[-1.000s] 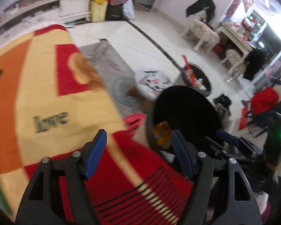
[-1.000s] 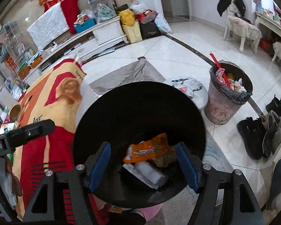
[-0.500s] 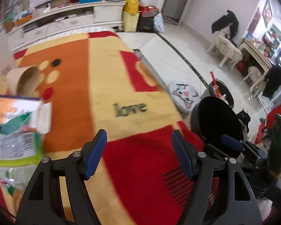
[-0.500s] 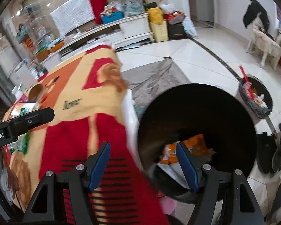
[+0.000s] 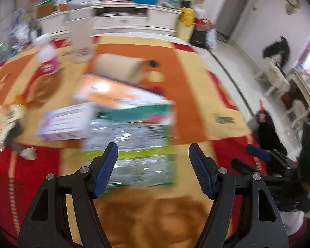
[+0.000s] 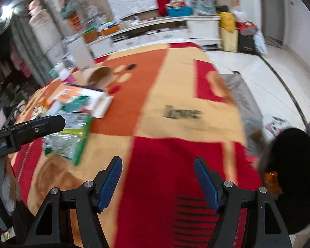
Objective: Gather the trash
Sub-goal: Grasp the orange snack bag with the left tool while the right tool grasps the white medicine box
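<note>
While both pairs of jaws stand apart with nothing between their blue pads, the left gripper [image 5: 153,163] hangs over a heap of wrappers on the blanket-covered tabletop [image 5: 192,95], and the right gripper [image 6: 158,180] points down at a bare red patch of the same cloth [image 6: 169,165].

Nearest the left gripper lies a shiny green-and-silver plastic packet [image 5: 132,144], flat on the cloth and partly framed by the blue pads [image 5: 105,167], though they do not touch it. Just left of it sits a pale lilac box [image 5: 62,122], and behind both, overlapping the packet's far edge, lies an orange, white and teal carton [image 5: 122,99]. Further left, a small crumpled wrapper [image 5: 8,115] rests near the tabletop's edge. Beyond the carton a brown paper cup [image 6: 99,76] lies tipped on its side, mouth towards the right wrist camera. Past that stand a pink-labelled bottle [image 5: 48,60] and a tall white container [image 5: 80,39], both blurred.

Seen from the right wrist, the black trash bin [image 6: 293,163] stands off the tabletop's right edge, low beside the red corner of the cloth, with an orange wrapper [image 6: 271,180] showing at its near rim. Farther off, a long white cabinet [image 6: 175,29] runs along the wall.
</note>
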A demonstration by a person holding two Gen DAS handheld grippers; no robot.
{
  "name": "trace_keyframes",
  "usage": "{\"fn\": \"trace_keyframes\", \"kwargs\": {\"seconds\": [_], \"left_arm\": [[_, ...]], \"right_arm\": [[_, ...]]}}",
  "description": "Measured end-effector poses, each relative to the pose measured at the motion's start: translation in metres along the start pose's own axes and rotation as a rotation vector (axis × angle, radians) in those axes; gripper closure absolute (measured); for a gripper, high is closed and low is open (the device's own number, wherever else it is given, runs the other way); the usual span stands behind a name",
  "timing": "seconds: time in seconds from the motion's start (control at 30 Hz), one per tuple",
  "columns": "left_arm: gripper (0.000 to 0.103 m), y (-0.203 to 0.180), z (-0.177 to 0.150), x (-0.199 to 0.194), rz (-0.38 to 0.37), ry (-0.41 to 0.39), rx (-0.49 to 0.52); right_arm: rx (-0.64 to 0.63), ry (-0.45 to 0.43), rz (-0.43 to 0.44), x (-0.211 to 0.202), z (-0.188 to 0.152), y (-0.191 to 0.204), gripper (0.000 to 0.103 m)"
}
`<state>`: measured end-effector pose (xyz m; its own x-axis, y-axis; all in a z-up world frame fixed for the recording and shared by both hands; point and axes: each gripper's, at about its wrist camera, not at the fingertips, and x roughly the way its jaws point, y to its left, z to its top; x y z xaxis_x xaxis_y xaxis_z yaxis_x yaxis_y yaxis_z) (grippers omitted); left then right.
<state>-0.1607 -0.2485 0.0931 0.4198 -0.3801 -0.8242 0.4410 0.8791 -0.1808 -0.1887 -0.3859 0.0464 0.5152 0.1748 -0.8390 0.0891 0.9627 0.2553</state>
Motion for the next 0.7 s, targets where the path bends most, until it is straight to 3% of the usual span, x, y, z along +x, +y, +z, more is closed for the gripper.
{"fn": "trace_keyframes", "kwargs": {"seconds": [0.37,0.7], "left_arm": [[0.033,0.174,0.006,-0.035,0.232,-0.048,-0.222],[0.033,0.264,0.014,-0.054,0.290,-0.057,-0.358]], "right_arm": [[-0.159,0.030,0.148,0.038,0.037,0.100,0.034],[-0.224,0.042,0.344,0.094,0.091,0.198,0.034]]}}
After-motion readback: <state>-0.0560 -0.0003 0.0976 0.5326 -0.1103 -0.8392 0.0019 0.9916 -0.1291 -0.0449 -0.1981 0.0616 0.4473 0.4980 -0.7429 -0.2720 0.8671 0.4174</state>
